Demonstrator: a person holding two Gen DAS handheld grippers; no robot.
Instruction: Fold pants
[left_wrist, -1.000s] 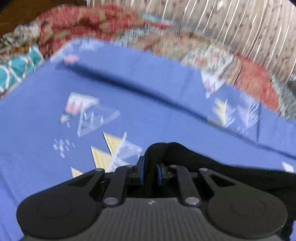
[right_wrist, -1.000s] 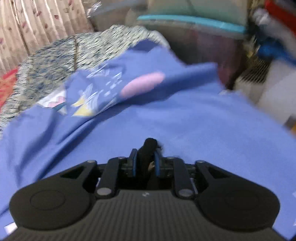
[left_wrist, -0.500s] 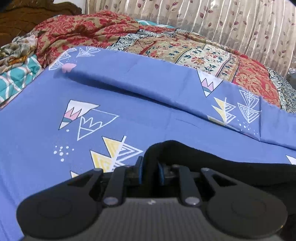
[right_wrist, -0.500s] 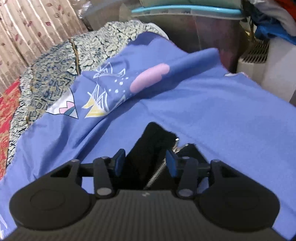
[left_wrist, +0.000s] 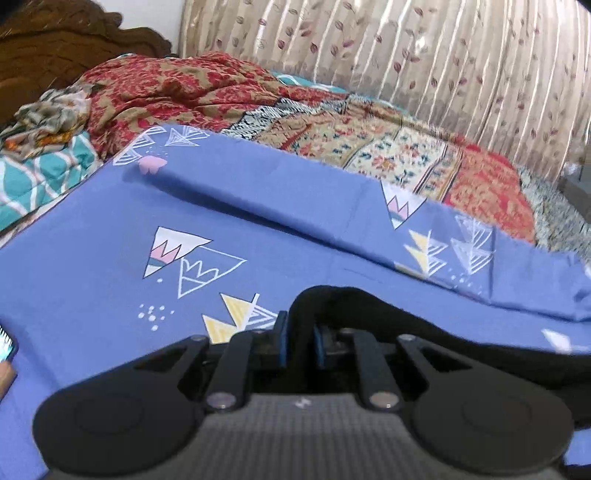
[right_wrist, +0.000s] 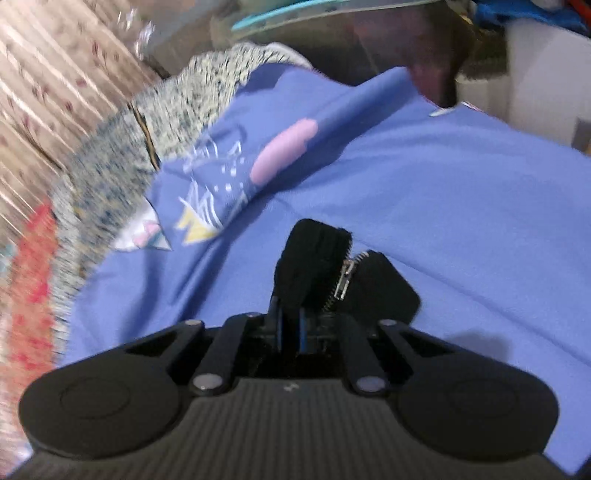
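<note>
The black pants (left_wrist: 424, 332) lie stretched across the blue bedsheet (left_wrist: 92, 266), one bunched edge raised above it, their silver zipper (right_wrist: 345, 278) open.

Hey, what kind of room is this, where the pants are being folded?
Most likely a bedroom. The work surface is a bed under a blue sheet, with patterned quilts heaped behind it, a carved wooden headboard at one end and leaf-print curtains along the far side.
</note>
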